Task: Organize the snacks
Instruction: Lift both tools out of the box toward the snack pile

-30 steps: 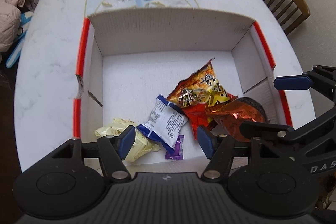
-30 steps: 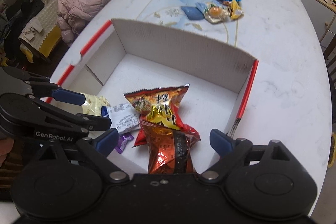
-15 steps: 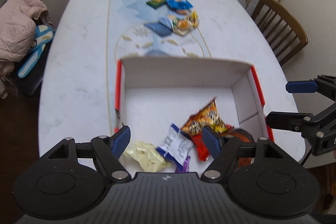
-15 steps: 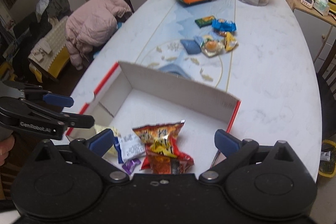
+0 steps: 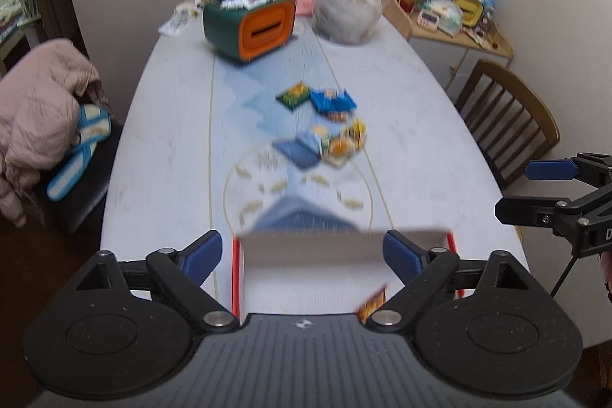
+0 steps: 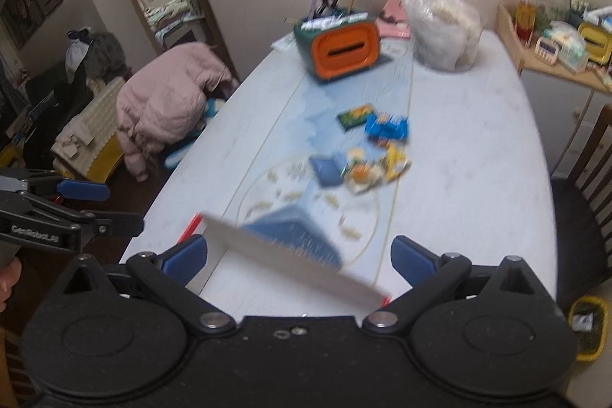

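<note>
Lying mid-table, the loose snack packets (image 5: 325,125) are blurred blue, green and yellow beyond the white red-edged box (image 5: 344,255). Both views have lifted away from the box; left gripper (image 5: 302,255), jaws just widened, and right gripper (image 6: 300,255) gape empty.

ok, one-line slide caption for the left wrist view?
Open left claw above the cardboard box, loose snacks waiting mid-table, right claw alongside.

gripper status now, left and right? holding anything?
Left gripper: open, jaws have just been opening, nothing between the blue pads; white cardboard box with red edges lies below.
Right gripper: open wide, holding nothing.
</note>
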{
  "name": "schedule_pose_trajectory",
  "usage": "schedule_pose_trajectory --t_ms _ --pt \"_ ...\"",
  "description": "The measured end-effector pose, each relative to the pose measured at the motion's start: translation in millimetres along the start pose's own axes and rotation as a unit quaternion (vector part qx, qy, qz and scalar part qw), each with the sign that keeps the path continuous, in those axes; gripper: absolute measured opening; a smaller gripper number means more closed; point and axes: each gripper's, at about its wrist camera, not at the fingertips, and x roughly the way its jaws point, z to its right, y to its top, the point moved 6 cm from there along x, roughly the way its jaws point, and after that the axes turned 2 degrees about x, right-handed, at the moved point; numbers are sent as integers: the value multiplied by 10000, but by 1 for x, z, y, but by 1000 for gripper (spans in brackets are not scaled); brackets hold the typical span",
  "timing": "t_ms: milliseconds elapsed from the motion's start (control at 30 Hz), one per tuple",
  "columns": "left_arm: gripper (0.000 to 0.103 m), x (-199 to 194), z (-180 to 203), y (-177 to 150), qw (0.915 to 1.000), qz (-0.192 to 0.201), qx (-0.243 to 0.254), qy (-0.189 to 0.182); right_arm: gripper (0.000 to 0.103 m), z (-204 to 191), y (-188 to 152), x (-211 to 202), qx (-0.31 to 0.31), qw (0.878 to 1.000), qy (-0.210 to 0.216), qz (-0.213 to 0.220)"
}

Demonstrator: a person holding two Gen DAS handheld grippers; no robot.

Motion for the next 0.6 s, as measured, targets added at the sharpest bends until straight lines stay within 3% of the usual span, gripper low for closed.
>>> schedule_pose_trajectory --t_ms 367,600 --pt "96 29 20 105 9986 148 367 340 103 47 86 22 -48 9992 -300 247" --pt "96 80 36 147 9971 -23 666 363 103 77 117 60 -136 9988 -464 67"
